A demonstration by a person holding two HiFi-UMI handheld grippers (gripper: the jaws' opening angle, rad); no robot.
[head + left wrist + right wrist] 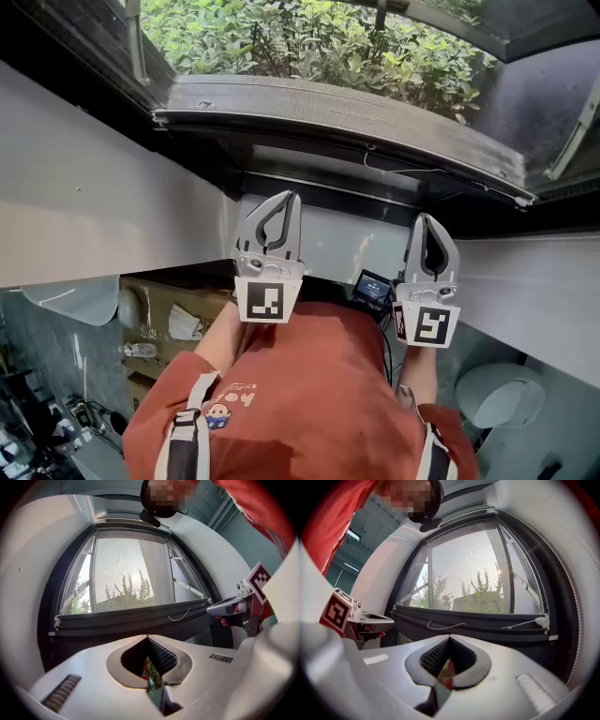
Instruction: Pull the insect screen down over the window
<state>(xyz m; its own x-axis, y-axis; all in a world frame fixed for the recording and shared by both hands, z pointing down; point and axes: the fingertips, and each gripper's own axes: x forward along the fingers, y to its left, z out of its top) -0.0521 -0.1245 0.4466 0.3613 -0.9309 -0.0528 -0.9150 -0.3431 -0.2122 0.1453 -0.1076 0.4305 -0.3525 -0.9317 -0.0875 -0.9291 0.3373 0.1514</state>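
The red shirt (309, 394) carries a cartoon patch whose lettering is illegible. Left gripper (284, 199) and right gripper (428, 219): fingers clenched, nothing held. The insect screen (126, 564) hangs partway down the window (562, 620), with its bottom bar (131, 616) near the fingertips. The gripper views show the mesh face-on. The head view shows it edge-on, with shrubs (309, 37) beyond.

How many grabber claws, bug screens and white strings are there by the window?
Grippers: 2 (left gripper, right gripper)
Insect screen: 1
White pull cord: 1
Total: 4
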